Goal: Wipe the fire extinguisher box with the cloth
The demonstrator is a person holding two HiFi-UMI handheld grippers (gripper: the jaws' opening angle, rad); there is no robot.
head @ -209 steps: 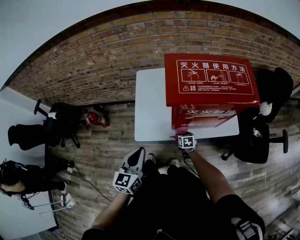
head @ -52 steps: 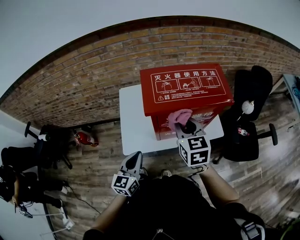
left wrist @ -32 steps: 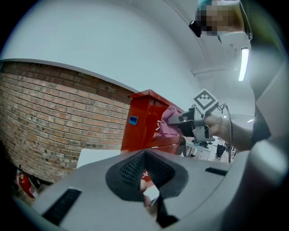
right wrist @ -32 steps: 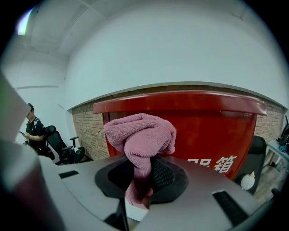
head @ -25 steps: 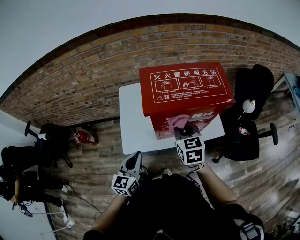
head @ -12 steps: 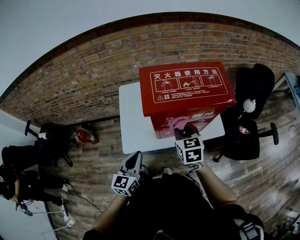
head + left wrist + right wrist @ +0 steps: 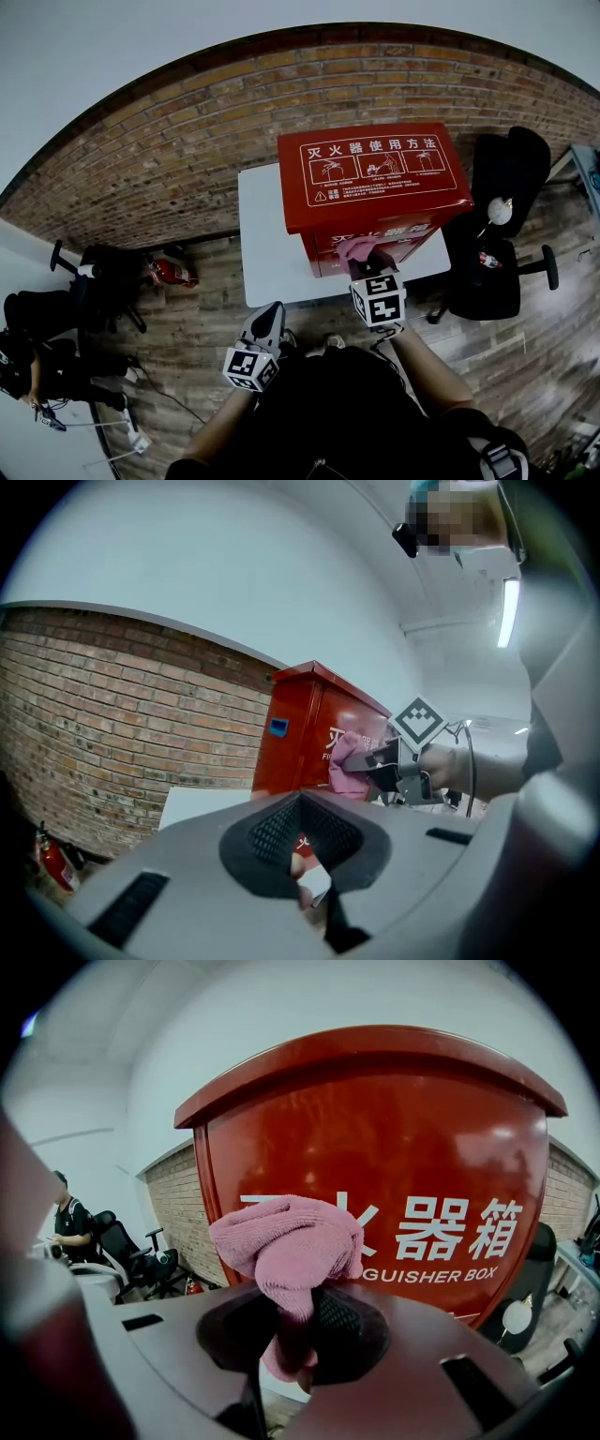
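**With the cloth pinched in the right tool, the box front is being wiped**

Seen from the head view, the red fire extinguisher box stands on the far right part of a white desk that backs onto a brick wall. The right tool reaches forward to the box's near face and holds a pink cloth low on it, under the overhanging lid. That placement suits a wipe across the lettered front panel. The left tool hangs near the body, well short of the desk, probably kept back because one tool is enough for wiping.

From the left gripper view, the left tool has its pads brought together with nothing between them. Beyond it, the right tool meets the box side-on, and the cloth appears to touch the front face.

In the right gripper view, the right tool is clenched on the cloth, gripping a lower fold. The bunched upper part stands proud of the pads, so it seems fabric rather than plastic would meet the paint. The box fills the view, its white lettering just behind the cloth. My judgement is that the stroke is under way on this front face, and the other faces cannot be judged from here.
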